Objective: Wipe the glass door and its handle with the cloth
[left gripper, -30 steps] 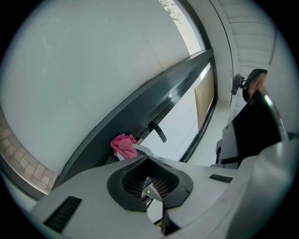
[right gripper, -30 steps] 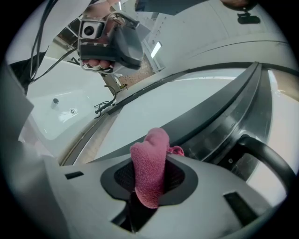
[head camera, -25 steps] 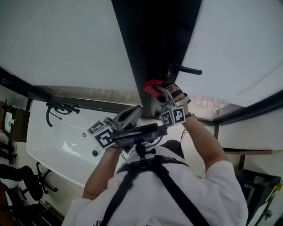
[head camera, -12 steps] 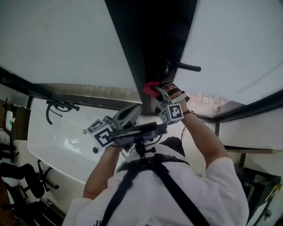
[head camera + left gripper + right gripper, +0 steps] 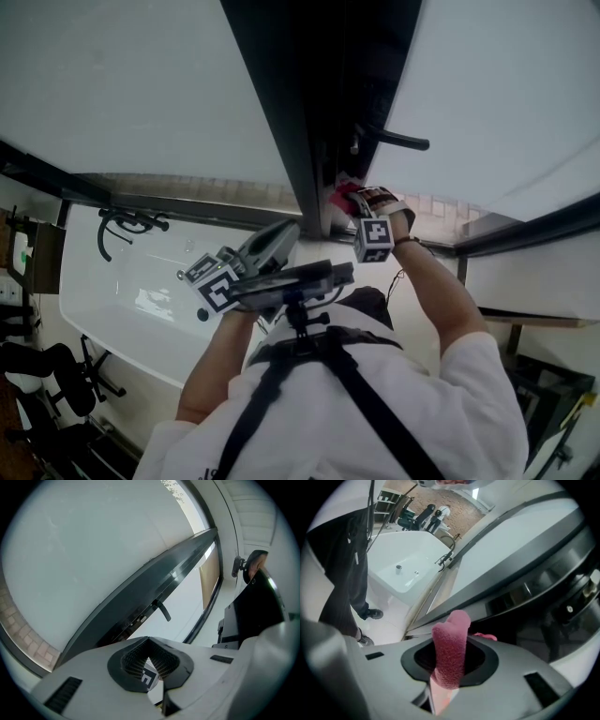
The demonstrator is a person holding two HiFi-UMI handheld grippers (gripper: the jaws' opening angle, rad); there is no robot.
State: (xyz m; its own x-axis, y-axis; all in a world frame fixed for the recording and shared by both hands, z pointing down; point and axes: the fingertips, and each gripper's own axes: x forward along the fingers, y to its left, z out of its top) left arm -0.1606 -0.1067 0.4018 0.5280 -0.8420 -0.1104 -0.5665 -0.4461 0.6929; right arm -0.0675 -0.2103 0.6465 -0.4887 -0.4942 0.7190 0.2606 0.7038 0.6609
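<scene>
Nearest in the head view are the person's white shirt (image 5: 375,422) and black harness straps (image 5: 281,375), well below the handle (image 5: 398,142).

Above the straps, the left gripper (image 5: 284,234) is held low and to the left of the handle, well apart from it. Its own view shows its ribbed pads (image 5: 161,656) meeting at the tips with nothing between them, and a square marker shows through the gap behind them.

The right gripper (image 5: 450,667) is raised higher, just below the handle, with its marker cube (image 5: 373,239) facing the camera. Its jaws are closed on the pink cloth (image 5: 451,641), which sticks up out of them as a thick fold.

In the head view the cloth (image 5: 339,195) lies at the edge of the dark door frame (image 5: 309,103), below the handle's base. Whether it presses on the frame cannot be told.

The handle is a dark lever that reaches out from the frame across the pale glass (image 5: 497,84) to its right. More pale glass (image 5: 122,84) lies on the frame's far side from the handle.

Far to the lower left of the handle stands a white bathtub (image 5: 112,309). In the right gripper view a person in dark trousers (image 5: 344,569) stands beside it.
</scene>
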